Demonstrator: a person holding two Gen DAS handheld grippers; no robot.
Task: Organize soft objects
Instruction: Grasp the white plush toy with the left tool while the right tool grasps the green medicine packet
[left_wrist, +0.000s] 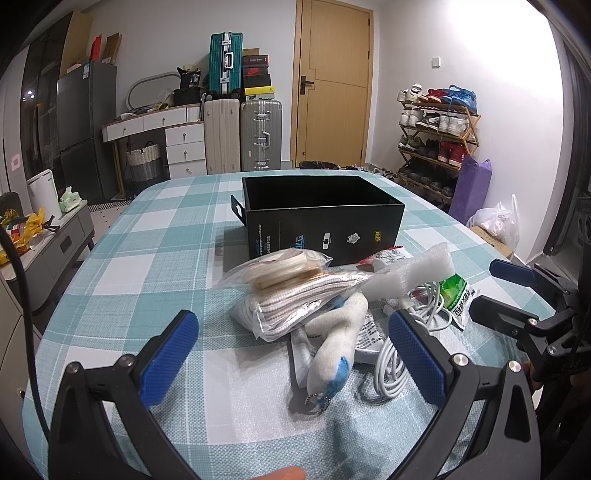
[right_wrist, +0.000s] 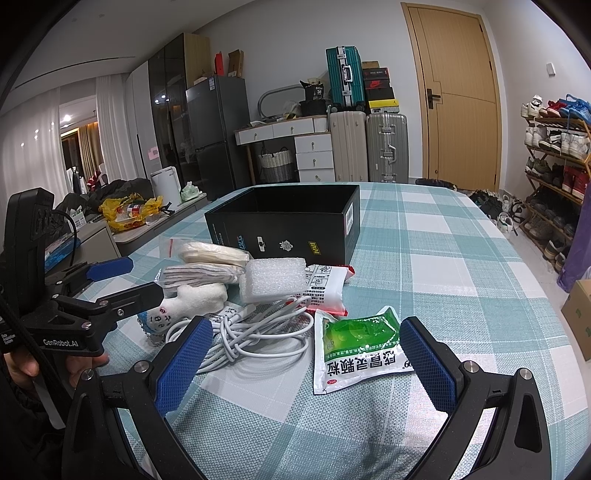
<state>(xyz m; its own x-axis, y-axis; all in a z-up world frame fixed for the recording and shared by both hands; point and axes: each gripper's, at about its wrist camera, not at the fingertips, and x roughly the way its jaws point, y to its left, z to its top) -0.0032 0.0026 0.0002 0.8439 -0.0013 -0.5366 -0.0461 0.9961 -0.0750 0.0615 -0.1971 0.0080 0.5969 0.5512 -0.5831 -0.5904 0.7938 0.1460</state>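
A heap of soft goods waits at the near end of a checked tablecloth (left_wrist: 147, 229), just in front of an open black box (right_wrist: 288, 221). The left gripper (left_wrist: 291, 350) hangs wide open and empty over a white plush toy (left_wrist: 340, 332) with a blue patch; the right gripper (right_wrist: 306, 362) is likewise spread wide and holds nothing, its blue pads either side of a green medicine sachet (right_wrist: 354, 347) at the pile's near right.

The toy looks light and squashy and should take a pinch across its body. The sachet is flat, thin and probably slippery, so its edge or a corner seems the better hold. A foam block (right_wrist: 273, 280) should compress easily. The bagged striped cloth (left_wrist: 295, 295) sits in slick clear plastic, best gripped through the bulk. The coiled white cable (right_wrist: 255, 332) is loose and likely to trail.

Readable writing: "GenRobot.AI" on the left gripper's body in the right wrist view, and "OTC" in a red oval on the sachet, beside large Chinese characters seen upside down. The box's logos are too small to read.
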